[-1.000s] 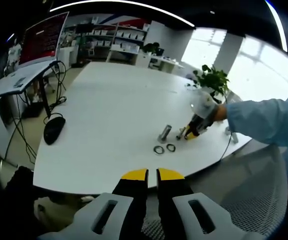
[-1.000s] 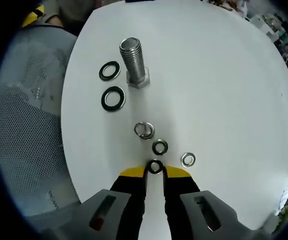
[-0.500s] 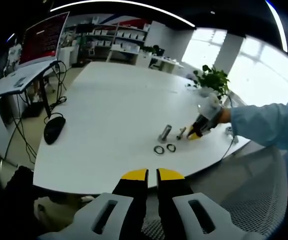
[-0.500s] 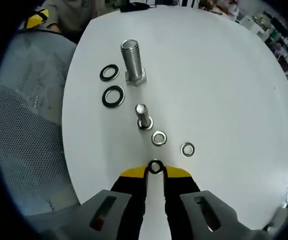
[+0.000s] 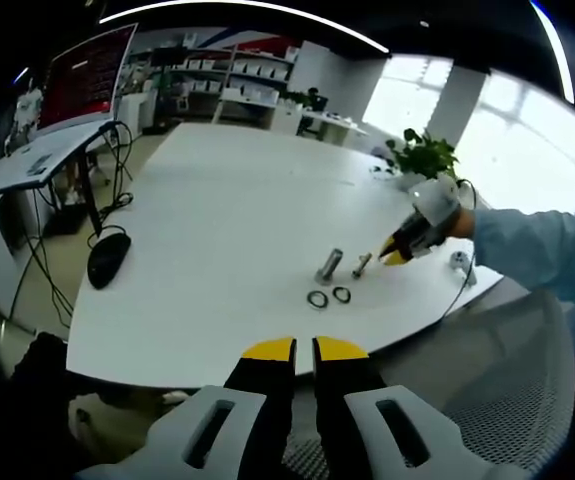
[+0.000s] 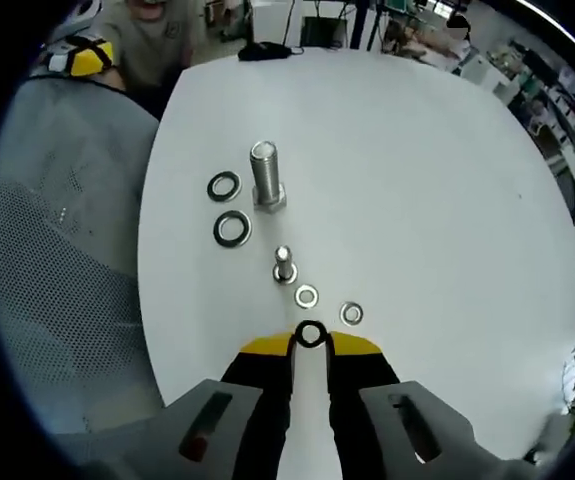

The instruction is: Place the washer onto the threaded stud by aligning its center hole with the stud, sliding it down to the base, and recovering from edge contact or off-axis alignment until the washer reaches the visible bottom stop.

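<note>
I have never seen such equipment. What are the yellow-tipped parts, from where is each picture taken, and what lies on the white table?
A person holds one hand-held gripper in each hand, each carrying a camera. In the left gripper view, the left hand-held gripper waits closed, off the table. The right gripper view looks down: the right hand-held gripper pinches a small washer. On the table stand a large bolt and a small stud, with two large washers and two small washers.

A large white table [image 5: 217, 210] with a rounded edge. Off its left side, a black computer mouse [image 5: 108, 257] with its cable lies near a red-screened monitor [image 5: 85, 76] on a grey desk. A green potted plant [image 5: 425, 156] stands at the table's far edge. A grey mesh chair [image 6: 57, 250] sits beside the table.
</note>
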Action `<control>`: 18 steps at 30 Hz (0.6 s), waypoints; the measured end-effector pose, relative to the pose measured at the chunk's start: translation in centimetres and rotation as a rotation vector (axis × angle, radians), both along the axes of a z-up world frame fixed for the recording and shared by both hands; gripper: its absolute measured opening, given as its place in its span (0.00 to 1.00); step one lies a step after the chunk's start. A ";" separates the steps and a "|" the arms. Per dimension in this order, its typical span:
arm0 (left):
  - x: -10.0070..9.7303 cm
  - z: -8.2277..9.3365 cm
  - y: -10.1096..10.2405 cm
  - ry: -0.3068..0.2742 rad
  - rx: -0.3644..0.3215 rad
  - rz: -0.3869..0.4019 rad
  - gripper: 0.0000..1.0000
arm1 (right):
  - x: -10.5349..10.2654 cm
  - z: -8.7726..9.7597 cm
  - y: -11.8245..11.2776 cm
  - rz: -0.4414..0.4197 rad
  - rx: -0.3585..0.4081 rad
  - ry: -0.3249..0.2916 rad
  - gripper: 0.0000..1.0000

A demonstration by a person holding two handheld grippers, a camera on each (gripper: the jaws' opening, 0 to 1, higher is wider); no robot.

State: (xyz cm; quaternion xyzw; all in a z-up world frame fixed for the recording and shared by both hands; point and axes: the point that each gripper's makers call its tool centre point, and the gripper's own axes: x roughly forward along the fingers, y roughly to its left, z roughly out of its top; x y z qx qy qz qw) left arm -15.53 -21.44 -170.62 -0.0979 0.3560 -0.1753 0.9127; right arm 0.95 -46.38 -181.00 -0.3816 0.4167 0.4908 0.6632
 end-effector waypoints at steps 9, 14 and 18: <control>0.0 -0.1 0.0 0.004 0.003 -0.003 0.04 | 0.2 2.7 1.6 0.049 0.046 -0.067 0.14; 0.0 0.0 0.0 0.002 0.001 0.000 0.04 | 0.1 3.9 3.1 0.068 0.095 -0.082 0.14; 0.0 0.0 0.0 0.002 0.001 -0.003 0.04 | -0.1 4.3 4.0 0.091 0.129 -0.093 0.14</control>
